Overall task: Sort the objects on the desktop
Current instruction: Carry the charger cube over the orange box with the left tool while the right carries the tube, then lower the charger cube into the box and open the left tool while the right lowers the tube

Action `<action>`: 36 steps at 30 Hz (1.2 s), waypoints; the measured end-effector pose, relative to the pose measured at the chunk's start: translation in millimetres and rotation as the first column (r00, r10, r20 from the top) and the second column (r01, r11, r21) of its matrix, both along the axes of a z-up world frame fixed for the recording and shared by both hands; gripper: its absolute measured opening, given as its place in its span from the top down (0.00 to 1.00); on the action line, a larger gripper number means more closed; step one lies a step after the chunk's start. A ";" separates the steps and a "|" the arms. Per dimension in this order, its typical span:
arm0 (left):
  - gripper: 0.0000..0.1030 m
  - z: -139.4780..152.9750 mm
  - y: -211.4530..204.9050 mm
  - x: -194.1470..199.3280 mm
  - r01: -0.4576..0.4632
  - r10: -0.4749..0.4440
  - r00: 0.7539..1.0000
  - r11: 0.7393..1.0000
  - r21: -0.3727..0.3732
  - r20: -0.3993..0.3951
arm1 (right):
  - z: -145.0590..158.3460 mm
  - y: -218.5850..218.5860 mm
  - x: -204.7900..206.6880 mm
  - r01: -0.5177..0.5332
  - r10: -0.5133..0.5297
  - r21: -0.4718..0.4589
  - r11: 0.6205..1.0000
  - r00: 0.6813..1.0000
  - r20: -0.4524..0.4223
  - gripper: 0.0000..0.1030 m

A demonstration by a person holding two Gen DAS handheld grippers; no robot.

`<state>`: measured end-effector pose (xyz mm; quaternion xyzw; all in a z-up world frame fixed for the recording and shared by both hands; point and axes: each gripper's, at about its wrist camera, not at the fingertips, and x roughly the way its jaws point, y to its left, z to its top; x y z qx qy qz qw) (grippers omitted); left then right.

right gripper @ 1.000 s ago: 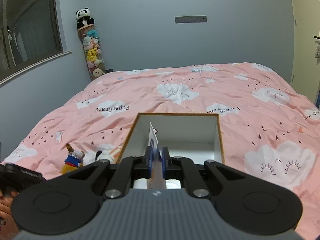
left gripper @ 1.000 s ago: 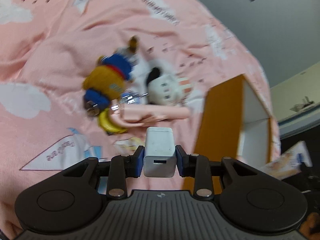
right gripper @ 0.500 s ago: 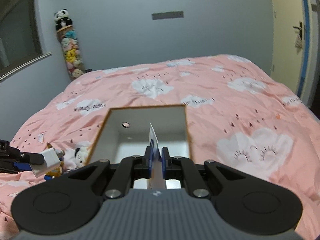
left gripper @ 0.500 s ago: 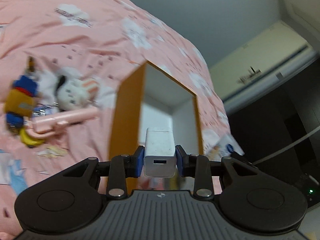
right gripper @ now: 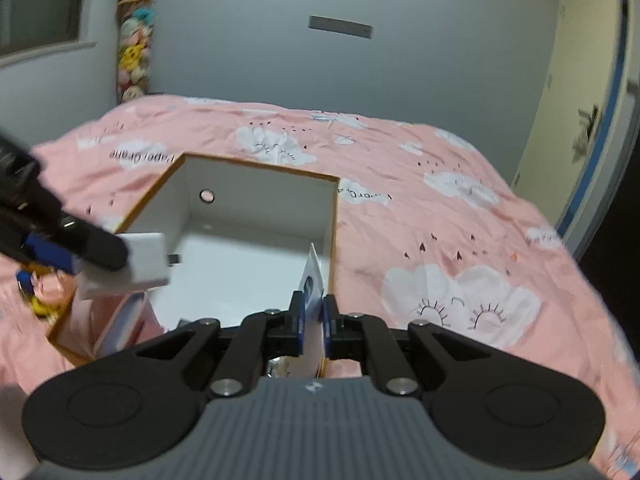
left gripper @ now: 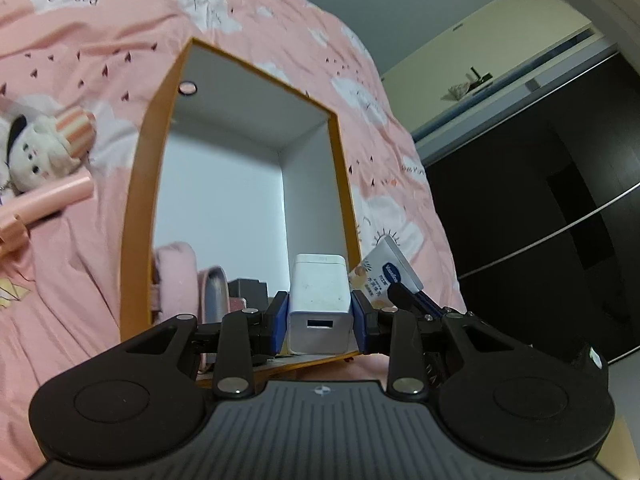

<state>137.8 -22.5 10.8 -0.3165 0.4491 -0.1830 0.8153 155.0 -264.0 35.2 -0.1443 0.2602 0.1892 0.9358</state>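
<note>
**Two grippers over the box on the pink bed**

On the pink quilt (right gripper: pixel 460 216), the left gripper (left gripper: pixel 320 322) clamps a white charger (left gripper: pixel 319 304) over the open box (right gripper: pixel 256 184). The right gripper (right gripper: pixel 312 330) pinches a thin sachet (right gripper: pixel 312 280) at the box's right wall. Plush toy (left gripper: pixel 36 148) lies left.

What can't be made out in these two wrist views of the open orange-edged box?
- Left wrist view: items at the near end of the orange-edged white box, a pink bundle and a dark block, are cut off by the left claw and its white USB charger.
- Right wrist view: print on the flat white sachet is too small; motion blur smears the plush toys at the left edge.
</note>
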 end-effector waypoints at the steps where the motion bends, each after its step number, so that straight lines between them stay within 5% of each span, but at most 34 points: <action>1: 0.64 -1.8 -1.6 1.9 0.003 -0.003 1.000 1.000 -0.005 -0.005 | -2.1 2.0 -1.8 -0.010 0.011 -0.019 1.000 1.000 0.009 0.92; 6: 0.64 -11.7 -12.3 12.4 0.020 -0.021 0.999 0.999 -0.034 -0.028 | -12.7 10.1 -6.1 -0.036 0.036 -0.092 0.995 0.999 -0.006 0.92; 15: 0.64 -31.2 -36.3 22.3 0.018 -0.019 0.998 1.000 -0.005 -0.059 | -32.9 -7.4 18.4 0.031 -0.035 -0.022 0.999 0.965 -0.258 0.92; 22: 0.64 -38.8 -62.3 18.1 0.035 -0.031 0.999 0.988 0.148 -0.027 | -37.2 -22.7 36.1 0.085 -0.044 0.088 0.993 0.920 -0.390 0.91; 29: 0.64 -41.7 -101.0 8.6 0.048 -0.067 0.997 0.923 0.382 0.037 | -22.2 -37.6 35.2 0.126 -0.032 0.210 0.970 0.916 -0.399 0.90; 36: 0.64 -44.5 -114.4 5.7 0.072 -0.092 0.996 0.893 0.444 0.024 | -25.4 -42.2 37.5 0.132 -0.024 0.235 0.963 0.911 -0.411 0.90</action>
